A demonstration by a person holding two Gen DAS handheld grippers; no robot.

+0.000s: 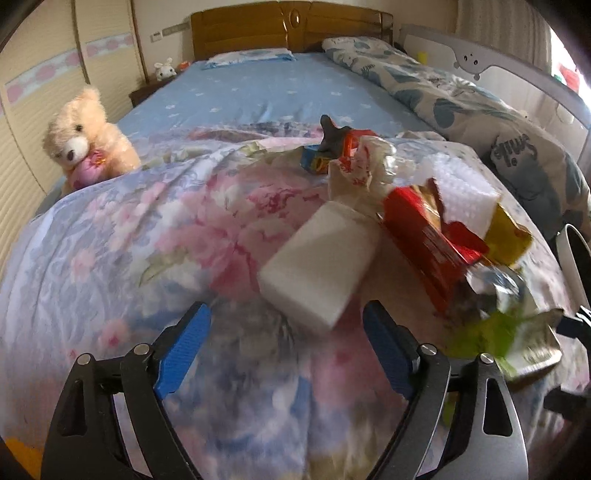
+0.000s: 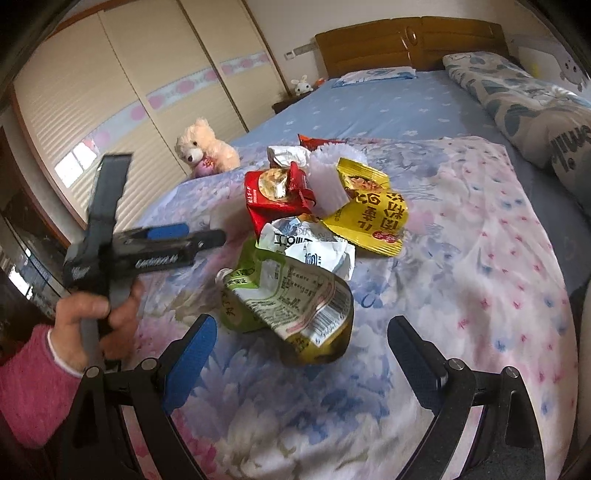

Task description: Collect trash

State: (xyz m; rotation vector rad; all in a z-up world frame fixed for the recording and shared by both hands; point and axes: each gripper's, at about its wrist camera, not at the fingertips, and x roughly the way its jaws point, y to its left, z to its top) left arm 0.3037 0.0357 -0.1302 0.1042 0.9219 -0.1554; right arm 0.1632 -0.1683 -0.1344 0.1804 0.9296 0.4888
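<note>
Left gripper (image 1: 286, 325) gaping empty, lining up on the white foam block (image 1: 319, 266) just ahead.
Right gripper (image 2: 303, 343) likewise spread wide, hovering near the crumpled green pouch (image 2: 291, 306); wrappers heaped mid-quilt (image 2: 480, 258), awaiting collection.

We saw a wooden headboard (image 1: 291, 27), cream sliding wardrobe doors (image 2: 122, 92), and a blue-sheeted bed (image 1: 266, 96) in daylight.

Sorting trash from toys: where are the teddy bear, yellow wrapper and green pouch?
teddy bear (image 2: 201, 147), right wrist view, chest.
yellow wrapper (image 2: 373, 218), right wrist view, printed front.
green pouch (image 2: 291, 302), right wrist view, label.
</note>
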